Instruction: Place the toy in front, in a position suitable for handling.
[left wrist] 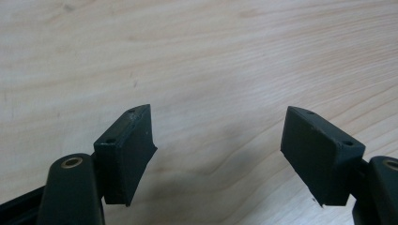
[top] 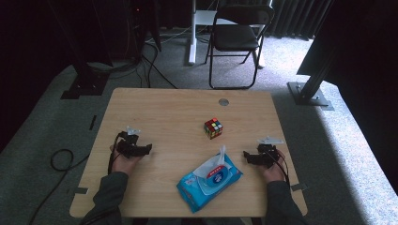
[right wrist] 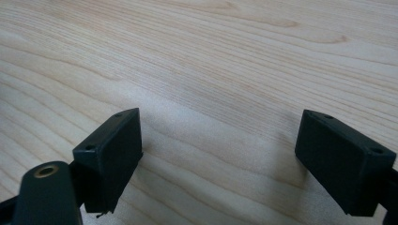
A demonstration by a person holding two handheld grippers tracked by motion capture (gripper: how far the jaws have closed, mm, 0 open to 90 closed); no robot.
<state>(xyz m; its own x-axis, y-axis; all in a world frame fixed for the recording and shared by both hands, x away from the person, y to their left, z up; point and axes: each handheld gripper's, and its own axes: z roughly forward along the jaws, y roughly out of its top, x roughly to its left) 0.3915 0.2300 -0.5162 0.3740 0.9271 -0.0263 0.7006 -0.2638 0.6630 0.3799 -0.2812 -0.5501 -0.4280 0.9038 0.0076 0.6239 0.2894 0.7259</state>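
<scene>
Nearest edge of counter (top: 141, 101): person's forearms come in from bottom, one hand per side, both resting on the wood.

Wipes pack (top: 210, 182), blue, lies flat near front edge, roughly centre, angled diag. Lid flap is up and one wipe pokes out of the slot, prob left that way so a sheet can be pulled w/o peeling the lid first. Sits between the two hands, closer to the right one, touching neither.

Left tongs (top: 149, 148): jaws spread, nothing btwn them, bare wood under them in left gripper view (left wrist: 218, 154). Tips point inward toward counter centre. Well apart from pack.

Right tongs (top: 245, 155): jaws spread wide too, nothing pinched, bare wood grain in right gripper view (right wrist: 218, 159). Tips point inward, near the pack's right corner but not touching.

Both held low and level, mirrored either side; reads as a ready/rest pose w/ work items in the middle, reachable by either hand.

Further back: puzzle cube (top: 213, 128), standing on counter just beyond pack, apart from it. Untouched.

Far edge: small round grommet (top: 224, 101). Beyond counter, folding chair (top: 237, 35) on carpet.
</scene>
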